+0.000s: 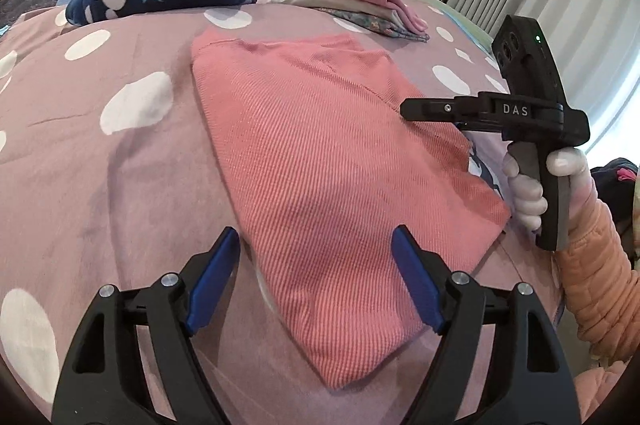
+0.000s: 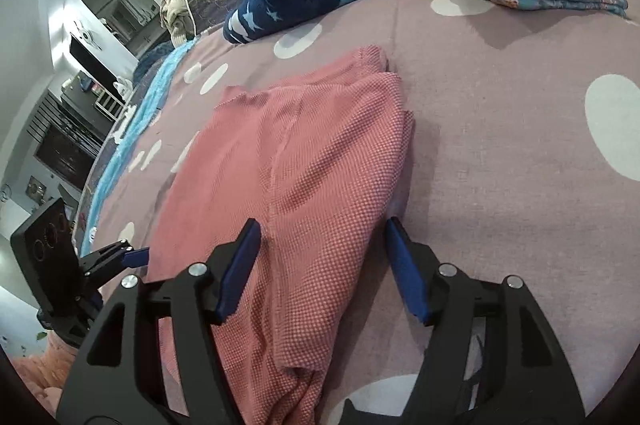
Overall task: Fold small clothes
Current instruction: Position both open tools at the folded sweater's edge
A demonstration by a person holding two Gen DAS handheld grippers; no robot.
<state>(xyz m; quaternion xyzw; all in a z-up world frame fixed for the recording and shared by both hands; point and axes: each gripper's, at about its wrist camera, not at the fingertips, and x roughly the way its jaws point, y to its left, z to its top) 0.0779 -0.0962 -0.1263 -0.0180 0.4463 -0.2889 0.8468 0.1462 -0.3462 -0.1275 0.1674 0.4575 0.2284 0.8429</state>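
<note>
With my left gripper and right gripper both spread apart over its near edges, gripping nothing, I judge the folded coral waffle-knit garment at frame centre light, limp and best pinched at the doubled corners.

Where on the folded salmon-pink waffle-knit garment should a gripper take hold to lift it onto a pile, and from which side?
Probably the thick multi-layer edge of the folded salmon-pink waffle-knit garment nearest the open right gripper, coming in low from the near side. There the layers lie stacked flat on the dotted mauve bedcover, so one pinch should catch them all.
</note>
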